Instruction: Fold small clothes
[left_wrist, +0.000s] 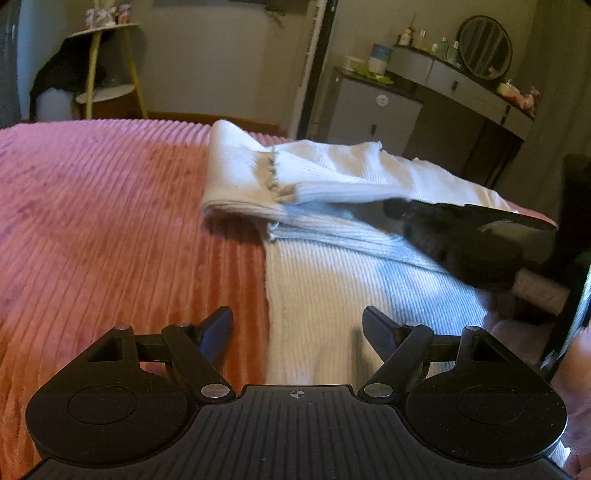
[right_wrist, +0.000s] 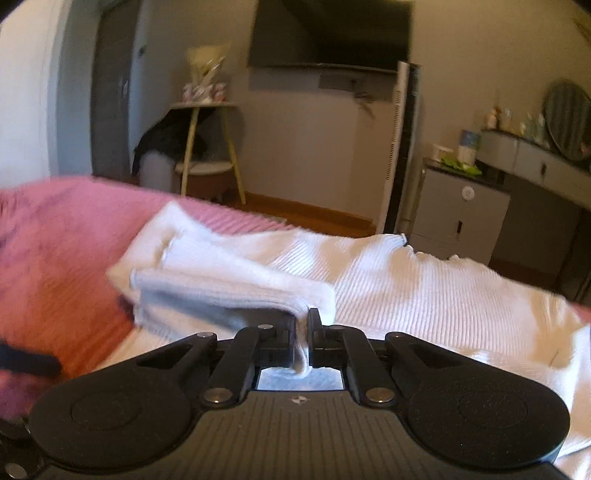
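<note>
A white ribbed garment (left_wrist: 332, 266) lies partly folded on the pink ribbed bedspread (left_wrist: 110, 221). My left gripper (left_wrist: 297, 325) is open and empty, low over the garment's near left edge. My right gripper (right_wrist: 303, 325) is shut on a fold of the white garment (right_wrist: 406, 280) and holds it lifted over the rest of the cloth. In the left wrist view the right gripper (left_wrist: 480, 240) shows as a dark shape at the right, over the garment. The pinched cloth edge hangs between its fingers.
The bedspread (right_wrist: 55, 240) covers the bed. Beyond the bed stand a round side table (right_wrist: 207, 147), a tall white tower unit (right_wrist: 402, 147), a grey cabinet (right_wrist: 461, 214) and a dressing table with a round mirror (left_wrist: 484, 48).
</note>
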